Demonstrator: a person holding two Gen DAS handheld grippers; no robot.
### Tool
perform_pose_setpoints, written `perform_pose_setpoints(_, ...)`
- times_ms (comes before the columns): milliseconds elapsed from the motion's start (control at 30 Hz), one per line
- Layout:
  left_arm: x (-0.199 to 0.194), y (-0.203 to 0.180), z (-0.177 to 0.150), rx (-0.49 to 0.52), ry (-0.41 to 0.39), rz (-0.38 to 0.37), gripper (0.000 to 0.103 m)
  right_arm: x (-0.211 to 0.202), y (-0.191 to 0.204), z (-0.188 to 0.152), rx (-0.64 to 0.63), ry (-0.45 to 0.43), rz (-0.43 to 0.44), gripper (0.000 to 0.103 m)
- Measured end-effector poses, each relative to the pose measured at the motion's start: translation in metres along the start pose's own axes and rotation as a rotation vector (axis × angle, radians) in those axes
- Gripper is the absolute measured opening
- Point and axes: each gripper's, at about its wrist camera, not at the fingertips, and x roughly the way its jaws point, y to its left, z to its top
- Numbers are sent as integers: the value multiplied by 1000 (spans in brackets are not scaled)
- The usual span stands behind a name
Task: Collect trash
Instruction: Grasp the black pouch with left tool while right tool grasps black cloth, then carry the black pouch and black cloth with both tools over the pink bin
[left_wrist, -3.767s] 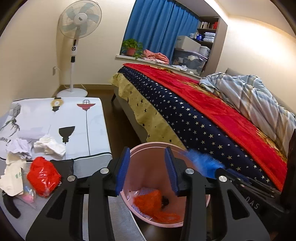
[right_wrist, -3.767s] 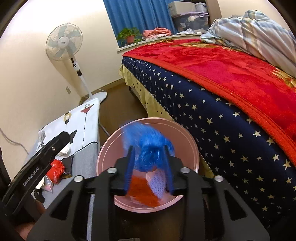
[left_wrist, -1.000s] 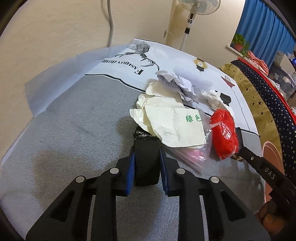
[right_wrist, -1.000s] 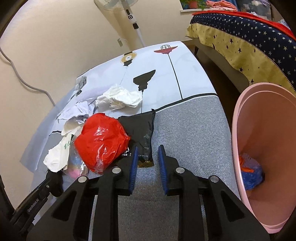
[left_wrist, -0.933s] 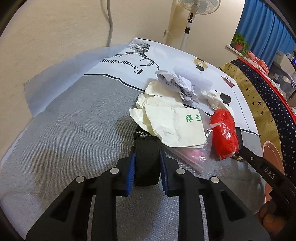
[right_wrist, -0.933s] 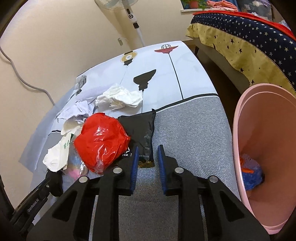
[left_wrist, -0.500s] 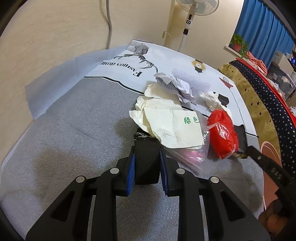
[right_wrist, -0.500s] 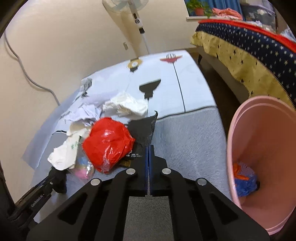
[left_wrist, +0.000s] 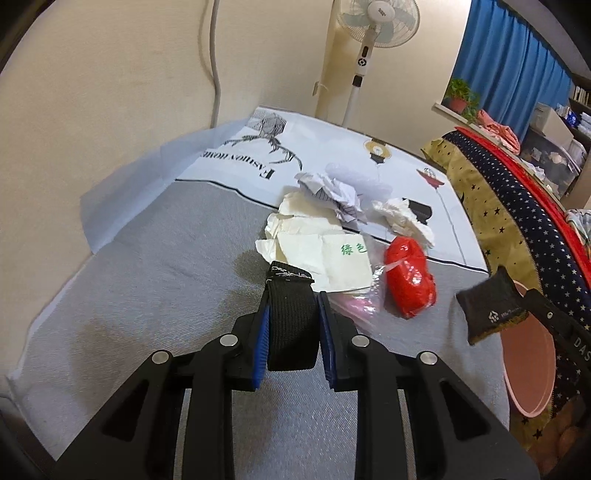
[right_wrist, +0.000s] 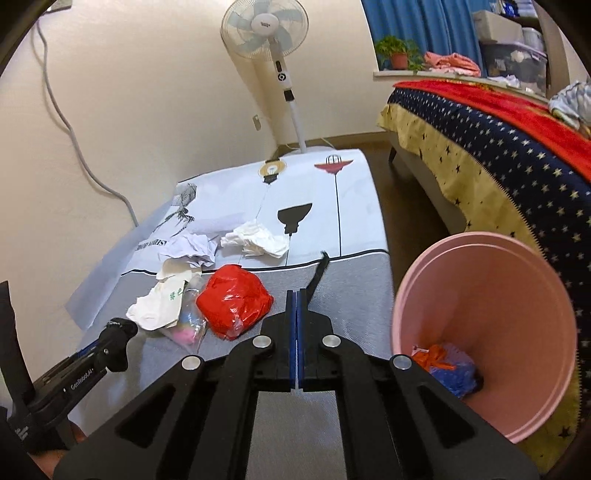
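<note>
The left gripper (left_wrist: 291, 328) clamps a black strap (left_wrist: 291, 325). The right gripper (right_wrist: 297, 314), jaws shut, pinches a black pouch (left_wrist: 489, 306) with white print too small to read; a second ago it lay on the table (left_wrist: 166, 258), now it hangs above. Paper (left_wrist: 332, 258) reads "绿色"; the cloth "FASHION HOME". The bin (right_wrist: 480, 295) stands right.

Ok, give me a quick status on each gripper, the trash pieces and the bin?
Left gripper: jaws shut on black strap.
Right gripper: jaws shut on black packet, lifted off the table.
Red plastic bag: crumpled, on the table.
Crumpled paper: on the table.
White tissue: on the table.
Pink bin: tilted, some trash inside.
</note>
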Motion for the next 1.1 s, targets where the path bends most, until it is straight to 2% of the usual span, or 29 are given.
perform_pose_setpoints(333, -40, -16, 0, 66, -82, -29, 24, -53, 0, -2, -32, -57, -10, 0)
perform_pose_setpoints(600, -53, -24, -5, 82, -96, -64, 24, -78, 1, -6, -49, -78, -14, 0)
perform_pose_setpoints(700, -54, -26, -6, 92, -98, -66, 24, -83, -10, -7, -16, -82, -29, 1)
perform_pose_setpoints(900, -54, -24, -4, 69, -99, -80, 24, -71, -45, -17, 108, -27, -45, 18)
perform_pose_setpoints(1100, -48, -24, -3, 58, -89, -88, 24, -34, -53, -43, 149, 115, -25, 18)
